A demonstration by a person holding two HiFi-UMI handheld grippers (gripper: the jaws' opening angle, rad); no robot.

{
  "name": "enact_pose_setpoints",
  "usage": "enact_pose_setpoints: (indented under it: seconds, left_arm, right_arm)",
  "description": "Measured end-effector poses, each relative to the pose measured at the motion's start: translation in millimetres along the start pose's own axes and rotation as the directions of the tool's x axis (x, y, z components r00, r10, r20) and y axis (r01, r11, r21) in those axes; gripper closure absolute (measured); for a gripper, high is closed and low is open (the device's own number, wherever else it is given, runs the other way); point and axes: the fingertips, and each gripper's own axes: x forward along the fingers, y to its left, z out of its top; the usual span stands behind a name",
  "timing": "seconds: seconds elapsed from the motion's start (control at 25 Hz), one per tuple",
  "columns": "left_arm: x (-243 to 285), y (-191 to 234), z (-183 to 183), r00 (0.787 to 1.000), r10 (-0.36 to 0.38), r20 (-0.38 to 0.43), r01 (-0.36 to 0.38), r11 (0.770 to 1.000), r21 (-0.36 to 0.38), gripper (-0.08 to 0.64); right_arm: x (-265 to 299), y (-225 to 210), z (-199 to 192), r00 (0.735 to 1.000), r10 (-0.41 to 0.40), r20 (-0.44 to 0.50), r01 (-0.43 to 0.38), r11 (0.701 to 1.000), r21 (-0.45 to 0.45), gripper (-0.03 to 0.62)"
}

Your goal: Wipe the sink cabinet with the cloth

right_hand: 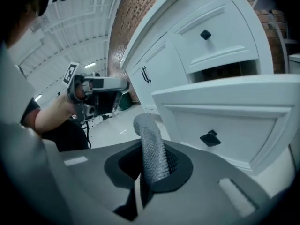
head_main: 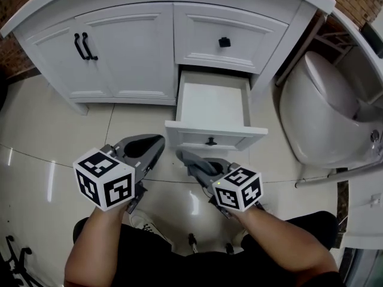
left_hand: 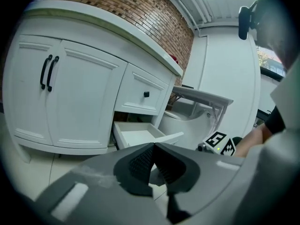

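Task looks barely started, by our read. The cloth [right_hand: 151, 149] is a grey, nubby strip pinched in the right gripper [head_main: 187, 159], whose jaws are clamped on it with only a short end poking out. It touches nothing on the sink cabinet [head_main: 131, 46]. The left gripper [left_hand: 153, 149] has its jaws pressed together with nothing between them. Both are held low, side by side over the floor [head_main: 54, 136], short of the cabinet front.

Still to do, we judge: all of it, meaning the double doors [head_main: 114, 52], the upper drawer front [head_main: 230, 37], and the open lower drawer [head_main: 215, 137]. We see no wipe marks or wet patches either way.

Room and edges:
- The lower drawer is pulled out and looks bare inside. Its front panel juts toward us, just ahead of the right gripper, so those corners are the nearest thing to clip.
- The left half of the cabinet has open floor in front, so we'd expect easy sweeps on the doors.
- The toilet [head_main: 323, 112] sits just beside the cabinet's right end, leaving a tight gap there.
- The cabinet's top edge overhangs the fronts and limits upward strokes.
- The person's legs are right below the grippers.
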Motion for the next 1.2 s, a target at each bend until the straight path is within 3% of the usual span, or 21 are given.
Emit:
enact_pose_setpoints:
  seconds: [0.28,0.52,0.88,1.2]
  left_arm:
    - [19.9,-14.3,-42.3,0.988,-0.071,-0.138,0.071,0.997,-0.003,0.558]
    - [35.5,-19.7,-47.7,0.979,-0.113,-0.170,0.112,0.994,-0.018,0.558]
    - [57.9,-35.7,-68.0,0.959,-0.147,-0.241,0.151,0.989,-0.005,0.558]
    - [73.4,-46.6,-68.0,0.956,-0.169,-0.238,0.169,0.985,-0.022,0.558]
  right_arm:
    - [46.6,-32.6,-5.9,0.999,-0.038,0.003,0.037,0.990,0.136,0.568]
    - [67.1,-34.2,-21.1,0.998,-0.018,-0.060,0.024,0.996,0.088,0.568]
    - [37.5,-80.4,-51.9,0.990,-0.107,-0.093,0.120,0.981,0.152,0.568]
    - [-0.6,-112.4,-62.1,0.980,-0.182,-0.076,0.194,0.962,0.191,0.568]
